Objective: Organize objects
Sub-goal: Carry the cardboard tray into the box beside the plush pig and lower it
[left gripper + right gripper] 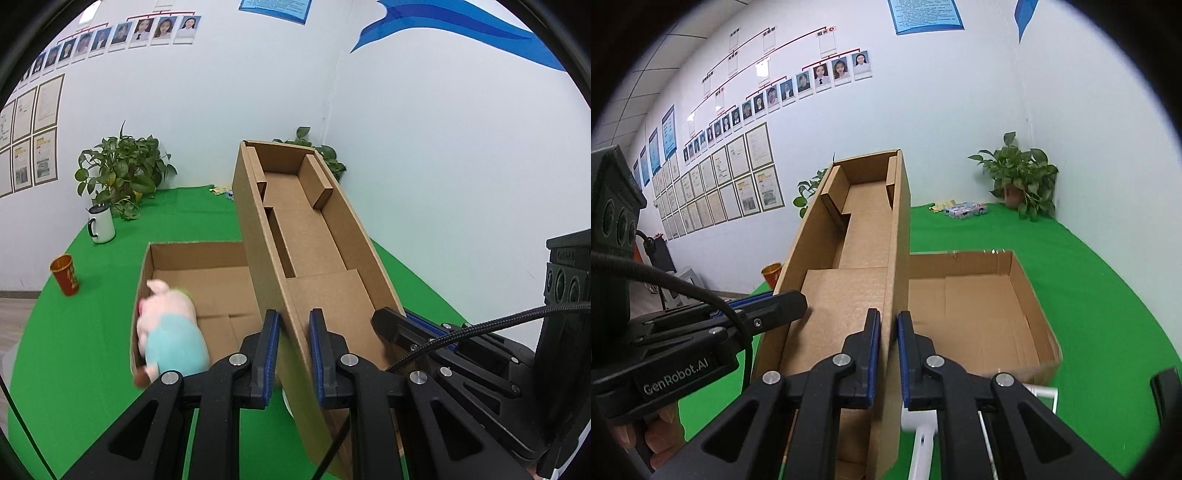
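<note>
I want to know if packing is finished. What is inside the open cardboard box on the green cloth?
A pink plush pig lies against one wall of the open box. The lifted lid hides part of the floor.

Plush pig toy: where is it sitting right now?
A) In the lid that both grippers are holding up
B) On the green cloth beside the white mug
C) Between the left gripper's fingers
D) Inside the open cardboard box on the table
D: in the left wrist view the plush pig lies against the near left wall inside the open cardboard box, apart from the raised lid.
</note>
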A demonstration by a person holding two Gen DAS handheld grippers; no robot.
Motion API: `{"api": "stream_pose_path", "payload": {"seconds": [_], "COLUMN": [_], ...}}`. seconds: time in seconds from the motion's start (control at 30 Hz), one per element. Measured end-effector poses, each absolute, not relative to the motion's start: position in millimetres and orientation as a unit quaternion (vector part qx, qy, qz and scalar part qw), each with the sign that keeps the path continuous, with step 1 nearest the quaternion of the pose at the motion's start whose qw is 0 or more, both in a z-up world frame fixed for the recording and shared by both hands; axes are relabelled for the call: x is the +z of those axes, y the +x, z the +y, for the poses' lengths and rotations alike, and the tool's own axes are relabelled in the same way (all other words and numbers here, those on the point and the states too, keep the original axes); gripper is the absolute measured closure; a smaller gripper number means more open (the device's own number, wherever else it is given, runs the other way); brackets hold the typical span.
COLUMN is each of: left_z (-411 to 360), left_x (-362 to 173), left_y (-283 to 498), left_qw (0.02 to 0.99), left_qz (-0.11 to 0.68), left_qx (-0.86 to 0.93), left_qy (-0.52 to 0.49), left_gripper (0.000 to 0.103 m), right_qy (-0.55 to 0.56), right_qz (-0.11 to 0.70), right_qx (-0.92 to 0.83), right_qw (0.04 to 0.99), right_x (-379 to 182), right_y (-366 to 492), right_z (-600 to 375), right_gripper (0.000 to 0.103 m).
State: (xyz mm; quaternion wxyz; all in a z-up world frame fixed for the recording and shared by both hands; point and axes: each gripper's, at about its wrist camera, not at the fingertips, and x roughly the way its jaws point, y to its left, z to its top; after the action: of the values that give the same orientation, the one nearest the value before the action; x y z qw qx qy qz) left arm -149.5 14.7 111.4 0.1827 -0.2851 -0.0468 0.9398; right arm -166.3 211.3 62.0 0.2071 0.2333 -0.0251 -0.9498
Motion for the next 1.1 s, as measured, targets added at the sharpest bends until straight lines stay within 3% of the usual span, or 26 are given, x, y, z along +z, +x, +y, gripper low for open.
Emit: {"api": "stream_pose_path", "payload": {"seconds": [0.33,0.83,1.1], "left_z": [-3,-10,-1], "left_x": [113,-25,-88], "left_y": [-261,-375,-399], "left_qw": [0.170,0.111,0.092], "left_qz": [-0.065,-0.043,-0.021], "left_qx": [0.923,0.877,0.852], "left_qy": [-0.340,-0.465,-0.515], "left_gripper": [0.090,0.093,0.094], "right_qy": [0.278,0.390,0.444], "right_qz": [-0.016,-0.074,-0.088], "right_qx": [-0.936,-0.891,-0.866], "right_qw": [0.217,0.219,0.214], "right_x": [55,-49,-89], "right_y": [-248,-337,-350], "right_z": [180,161,162], "right_gripper": [0.094,0.094,0.094]}}
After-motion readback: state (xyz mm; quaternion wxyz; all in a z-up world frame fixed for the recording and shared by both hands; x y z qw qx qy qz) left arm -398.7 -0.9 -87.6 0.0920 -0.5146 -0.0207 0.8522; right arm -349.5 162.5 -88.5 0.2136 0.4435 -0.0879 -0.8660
